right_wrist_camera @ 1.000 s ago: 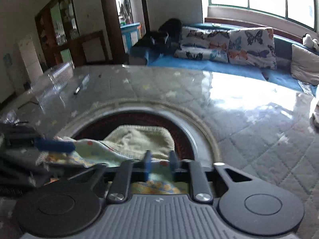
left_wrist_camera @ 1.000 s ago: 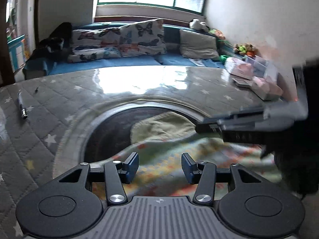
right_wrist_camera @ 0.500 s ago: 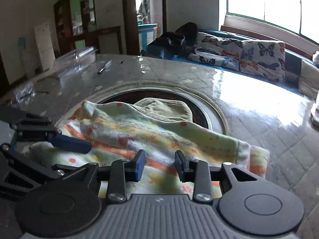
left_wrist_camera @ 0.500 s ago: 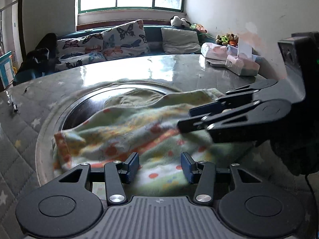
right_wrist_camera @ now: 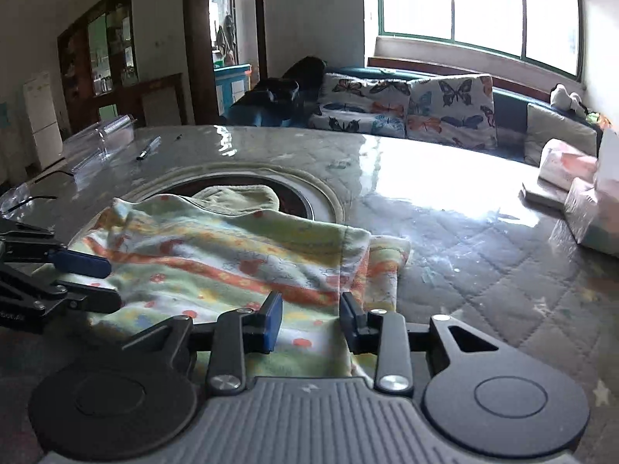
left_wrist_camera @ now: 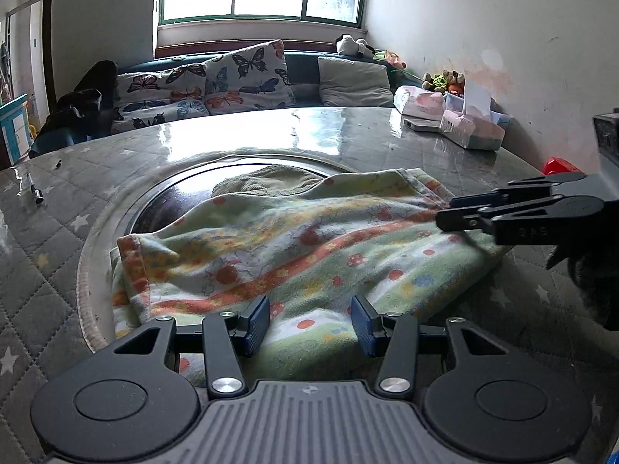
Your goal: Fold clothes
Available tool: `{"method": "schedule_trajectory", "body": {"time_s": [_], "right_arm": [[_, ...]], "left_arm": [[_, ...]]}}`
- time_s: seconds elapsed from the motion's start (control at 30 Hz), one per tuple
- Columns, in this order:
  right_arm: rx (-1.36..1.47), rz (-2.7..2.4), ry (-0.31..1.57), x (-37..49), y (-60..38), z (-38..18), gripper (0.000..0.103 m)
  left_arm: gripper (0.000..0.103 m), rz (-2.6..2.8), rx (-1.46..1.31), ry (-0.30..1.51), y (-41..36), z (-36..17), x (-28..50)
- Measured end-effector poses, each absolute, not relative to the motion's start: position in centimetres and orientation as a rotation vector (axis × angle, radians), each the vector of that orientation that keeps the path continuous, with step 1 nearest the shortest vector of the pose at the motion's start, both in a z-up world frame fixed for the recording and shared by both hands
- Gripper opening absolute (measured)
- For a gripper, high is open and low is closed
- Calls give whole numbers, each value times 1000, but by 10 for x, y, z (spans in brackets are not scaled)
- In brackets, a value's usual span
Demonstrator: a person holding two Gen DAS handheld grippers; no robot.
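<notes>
A green cloth with orange stripes and flowers lies folded over on the round table, partly across its dark centre plate. An olive garment shows from under its far edge. My left gripper hovers open over the cloth's near left part. My right gripper is open over the cloth's right end, beside the folded edge. The cloth lies under both pairs of pads and neither pair presses on it.
The table has a quilted grey star cover under glossy plastic. A pen lies at the far left, next to a clear plastic box. Tissue packs stand at the far right by the wall. A sofa with butterfly cushions is behind.
Both grippers have drawn back towards the table's near side. The cloth, bunched and blurred before, now lies spread and folded. The right gripper's fingers stand wider apart and it has shifted right.
</notes>
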State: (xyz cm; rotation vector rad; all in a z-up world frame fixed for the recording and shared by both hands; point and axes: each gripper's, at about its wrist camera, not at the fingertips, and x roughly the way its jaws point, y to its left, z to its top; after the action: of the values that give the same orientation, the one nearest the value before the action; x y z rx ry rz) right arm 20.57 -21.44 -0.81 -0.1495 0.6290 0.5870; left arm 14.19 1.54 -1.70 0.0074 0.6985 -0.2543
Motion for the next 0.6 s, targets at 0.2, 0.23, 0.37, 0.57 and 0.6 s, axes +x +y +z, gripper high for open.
{"method": "schedule_trajectory", "body": {"time_s": [0.2,0.23,0.37,0.57,0.6], "right_arm": [[-191,642,605,188,-210,-7,32],[-199,635,596,187,-209,-7,32],[-201,654,562,180,-203,-2,32],[-242,761,576,167,-175,-5,32],[-256,768,583,165,-171,-8,32]], "left_arm": [[49,-258,12,697,17,-17,138],[49,-258,11,697,18,-17,138],[49,-256,6,698,17,-14,136],[49,-291,-2,667,8,-5,133],[49,-298,1,668,5,-6,134]]}}
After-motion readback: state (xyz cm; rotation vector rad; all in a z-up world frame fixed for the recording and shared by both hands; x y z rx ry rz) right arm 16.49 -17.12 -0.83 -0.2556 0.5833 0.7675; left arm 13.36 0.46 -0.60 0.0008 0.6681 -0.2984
